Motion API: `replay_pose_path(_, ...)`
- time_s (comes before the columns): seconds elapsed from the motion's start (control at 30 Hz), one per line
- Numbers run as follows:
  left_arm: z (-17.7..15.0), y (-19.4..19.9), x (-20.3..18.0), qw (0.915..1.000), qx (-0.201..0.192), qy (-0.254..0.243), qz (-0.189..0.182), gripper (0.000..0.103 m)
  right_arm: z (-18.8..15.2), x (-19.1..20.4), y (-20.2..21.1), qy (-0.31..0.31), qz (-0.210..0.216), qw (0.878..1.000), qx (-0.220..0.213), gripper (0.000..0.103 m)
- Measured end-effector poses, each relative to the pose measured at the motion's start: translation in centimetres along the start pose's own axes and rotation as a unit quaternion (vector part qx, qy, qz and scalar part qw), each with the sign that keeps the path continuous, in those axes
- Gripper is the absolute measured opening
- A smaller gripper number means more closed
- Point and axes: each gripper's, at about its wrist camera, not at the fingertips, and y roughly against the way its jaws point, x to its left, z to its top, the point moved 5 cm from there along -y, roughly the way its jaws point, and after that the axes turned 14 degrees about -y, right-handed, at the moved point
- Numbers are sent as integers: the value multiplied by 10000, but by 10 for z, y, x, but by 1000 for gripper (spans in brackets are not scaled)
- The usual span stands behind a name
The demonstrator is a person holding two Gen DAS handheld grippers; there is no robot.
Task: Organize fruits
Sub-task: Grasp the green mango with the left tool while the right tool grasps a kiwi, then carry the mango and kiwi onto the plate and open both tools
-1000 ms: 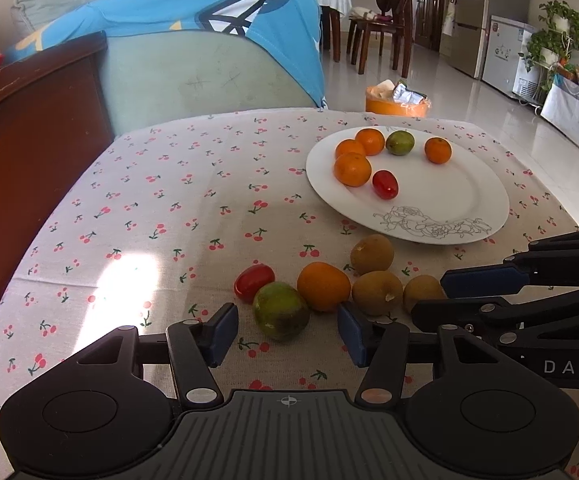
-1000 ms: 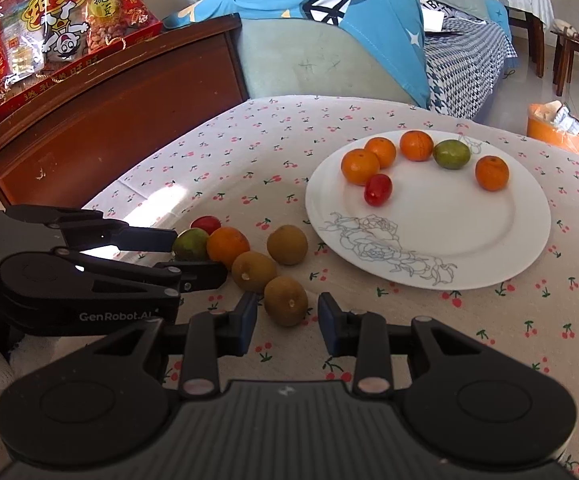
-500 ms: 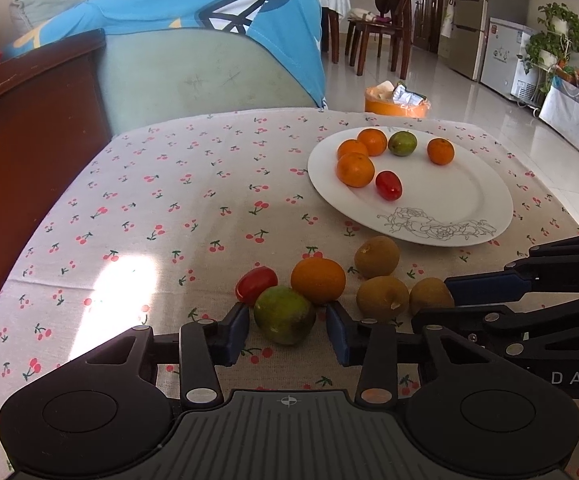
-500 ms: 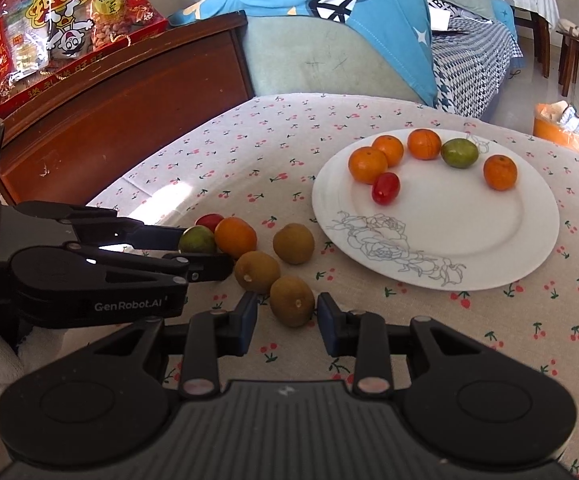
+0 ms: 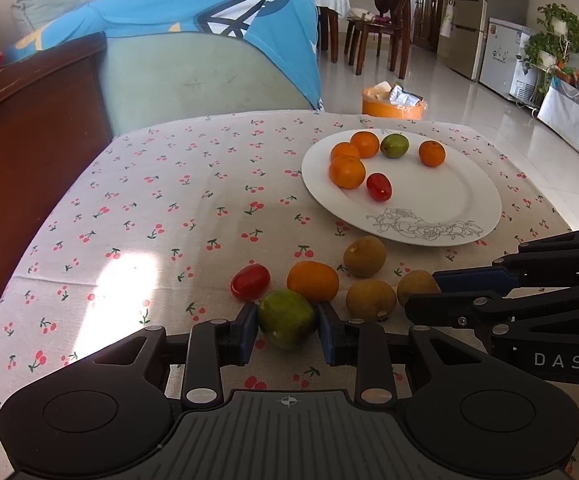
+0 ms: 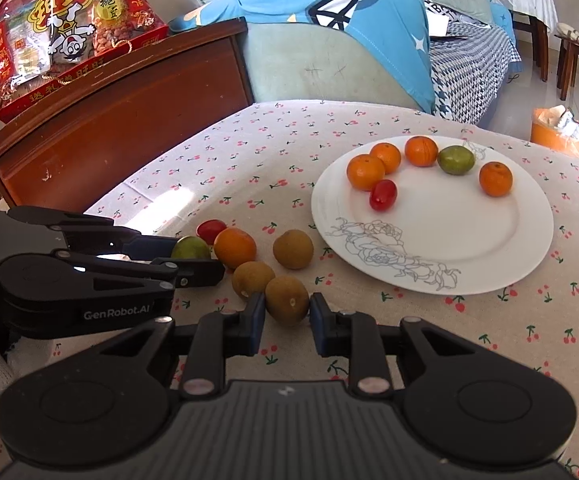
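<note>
Desk (image 5: 193, 184) under a cherry-print cloth carries everything: a white plate (image 5: 461, 200) holding four oranges, one green fruit and a red tomato, and nearer the camera a loose cluster not yet sorted. In that cluster a green fruit (image 5: 286, 318) sits between the pads of the left claw (image 5: 287, 330), which look pressed against both its sides, so I judge it gripped. Just beyond it lie an orange (image 5: 312, 286) and a small tomato (image 5: 250, 282), both very near. The right claw (image 6: 287, 316) brackets a brown kiwi (image 6: 286, 300); slivers of gap show at the pads, so whether it has bitten is unclear. To do this step well, lift each fruit straight up before swinging toward the plate, so the close neighbours are not nudged into rolling, squeeze only as hard as needed, and set the green fruit down beside its match on the plate's far side
</note>
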Motion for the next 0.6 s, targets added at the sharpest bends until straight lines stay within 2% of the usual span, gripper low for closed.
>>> replay_pose_path(0.3,17,21,6,9994,-282,198,61,29,12,5,15,-143,162,9993,-305,24)
replay_pose_path(0.6,40,28,3,9975,-595,372,-6,29,28,-3,29,-366,16,9967,-728,24)
